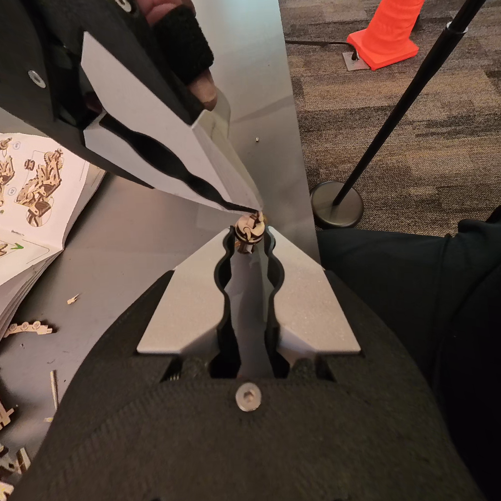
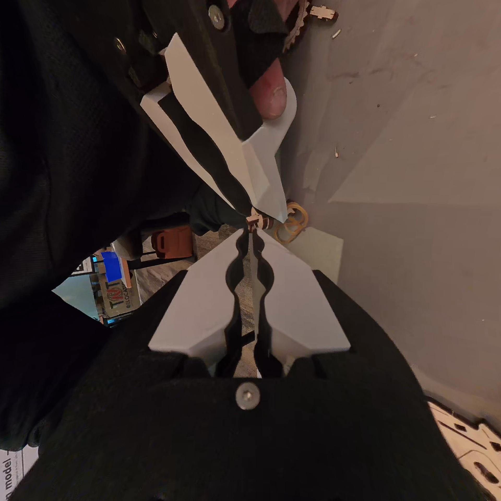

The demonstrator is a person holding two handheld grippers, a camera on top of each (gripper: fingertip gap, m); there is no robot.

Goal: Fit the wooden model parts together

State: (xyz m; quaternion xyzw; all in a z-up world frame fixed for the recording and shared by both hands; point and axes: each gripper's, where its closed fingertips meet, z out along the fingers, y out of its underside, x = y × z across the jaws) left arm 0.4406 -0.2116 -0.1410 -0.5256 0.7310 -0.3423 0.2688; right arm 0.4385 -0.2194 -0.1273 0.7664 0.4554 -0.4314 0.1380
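In the left wrist view my left gripper (image 1: 249, 230) is shut on a small round wooden assembly (image 1: 248, 235) and holds it above the grey table (image 1: 122, 257). My right gripper (image 1: 257, 211) comes in from the upper left, shut, and its tips touch the top of the assembly at a small wooden part (image 1: 259, 217). In the right wrist view my right gripper (image 2: 250, 230) is shut on that small wooden part (image 2: 254, 218). The left gripper (image 2: 268, 217) meets it from above. How the parts seat together is hidden by the fingertips.
An open instruction booklet (image 1: 35, 203) lies at the left, with loose wooden pieces (image 1: 29, 326) below it. Yellow rubber bands (image 2: 291, 225) lie on the table. A cut wooden sheet (image 2: 474, 447) is at the lower right. Beyond the table edge are an orange cone (image 1: 385, 35) and a black stand (image 1: 336, 207). The tips of both grippers are at nearly the same place.
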